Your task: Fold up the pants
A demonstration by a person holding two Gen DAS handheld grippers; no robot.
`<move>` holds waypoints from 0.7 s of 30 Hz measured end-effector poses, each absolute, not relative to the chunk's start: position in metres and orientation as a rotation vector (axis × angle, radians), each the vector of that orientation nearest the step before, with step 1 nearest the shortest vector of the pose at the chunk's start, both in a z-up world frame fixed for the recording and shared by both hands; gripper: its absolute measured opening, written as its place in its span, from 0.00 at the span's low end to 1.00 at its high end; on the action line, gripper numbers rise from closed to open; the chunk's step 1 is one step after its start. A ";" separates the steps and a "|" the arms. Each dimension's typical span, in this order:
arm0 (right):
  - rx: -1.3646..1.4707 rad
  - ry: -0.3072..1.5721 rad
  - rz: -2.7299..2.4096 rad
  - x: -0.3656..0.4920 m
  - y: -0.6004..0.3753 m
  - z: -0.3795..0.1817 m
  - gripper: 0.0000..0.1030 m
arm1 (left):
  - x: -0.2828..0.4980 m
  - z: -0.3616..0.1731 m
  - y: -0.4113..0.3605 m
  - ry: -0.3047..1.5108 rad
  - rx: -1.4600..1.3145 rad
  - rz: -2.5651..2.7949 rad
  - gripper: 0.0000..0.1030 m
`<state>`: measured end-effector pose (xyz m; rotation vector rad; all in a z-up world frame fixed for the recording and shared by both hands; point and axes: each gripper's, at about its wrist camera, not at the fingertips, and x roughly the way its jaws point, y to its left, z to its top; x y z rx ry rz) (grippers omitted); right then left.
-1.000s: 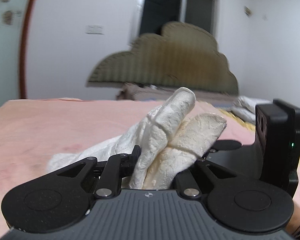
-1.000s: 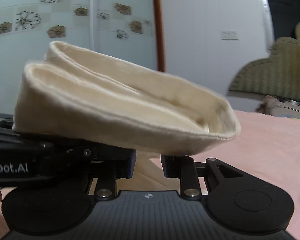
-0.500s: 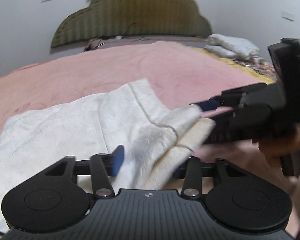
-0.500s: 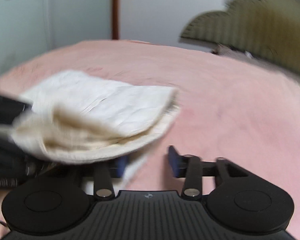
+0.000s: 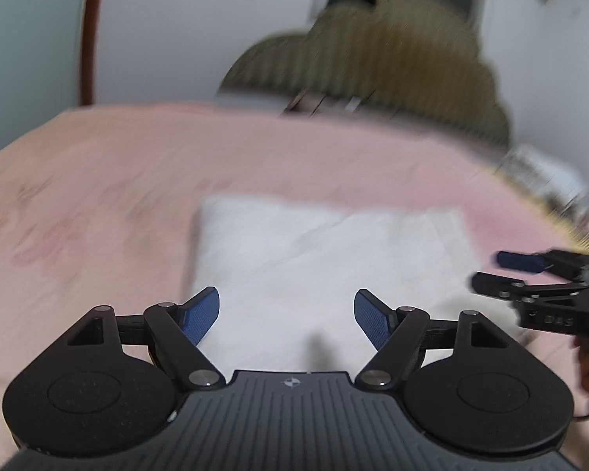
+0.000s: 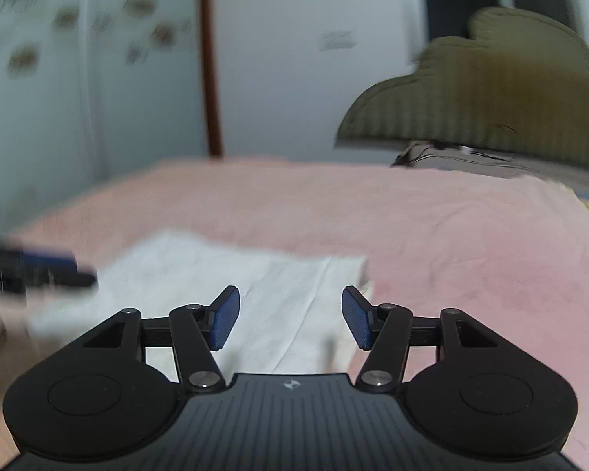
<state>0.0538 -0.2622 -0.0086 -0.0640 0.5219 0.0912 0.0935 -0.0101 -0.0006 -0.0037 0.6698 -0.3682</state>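
Left wrist view, left to right: a brown vertical door frame (image 5: 88,35) against the white wall; a pink bedspread (image 5: 98,180) covering the bed, blurred by motion; the left gripper (image 5: 286,316), jaws spread wide with nothing between the blue pads (image 5: 204,314); white pants (image 5: 326,259) lying flat on the bedspread as a folded rectangle, its near edge beneath and just beyond the fingertips, not touched by them; an olive scalloped headboard (image 5: 377,51) at the far end of the bed; a pale bundle of bedding (image 5: 546,172) near the right edge, too blurred to identify further; the right gripper (image 5: 491,272) entering from the right, fingers parted, holding nothing, near the right edge of the pants. Right wrist view, left to right: a white panel with floral decals (image 6: 23,55), blurred; the left gripper's fingers (image 6: 59,269) at the far left, seen edge-on, over the left part of the pants (image 6: 231,274); the brown door frame (image 6: 210,62); the right gripper (image 6: 290,318) in the foreground, jaws apart and empty, above the near right portion of the pants; pink bedspread (image 6: 471,243) extending right; the olive headboard (image 6: 491,86) at upper right.
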 end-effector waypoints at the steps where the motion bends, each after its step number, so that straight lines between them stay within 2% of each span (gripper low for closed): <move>1: -0.086 0.578 0.074 0.058 -0.257 -0.014 0.57 | 0.099 -0.002 -0.005 0.692 0.043 -0.331 0.74; 3: -0.034 0.603 0.056 0.057 -0.263 -0.024 0.62 | 0.093 -0.009 0.013 0.650 0.061 -0.293 0.76; 5: 0.066 0.564 0.035 0.046 -0.271 -0.019 0.62 | 0.088 -0.008 0.030 0.615 0.021 -0.276 0.77; 10: 0.112 0.477 0.032 0.027 -0.273 -0.011 0.62 | 0.100 -0.002 0.063 0.633 -0.170 -0.241 0.76; 13: 0.082 0.536 0.026 0.030 -0.265 -0.029 0.66 | 0.100 -0.010 0.063 0.665 -0.160 -0.263 0.77; 14: 0.099 0.537 0.019 0.031 -0.267 -0.035 0.69 | 0.097 -0.013 0.062 0.649 -0.143 -0.262 0.78; 16: 0.183 0.511 0.020 0.024 -0.276 -0.039 0.70 | 0.093 -0.021 0.055 0.600 -0.107 -0.250 0.82; 21: 0.219 0.513 -0.011 0.023 -0.277 -0.043 0.80 | 0.083 -0.017 0.052 0.547 -0.105 -0.278 0.82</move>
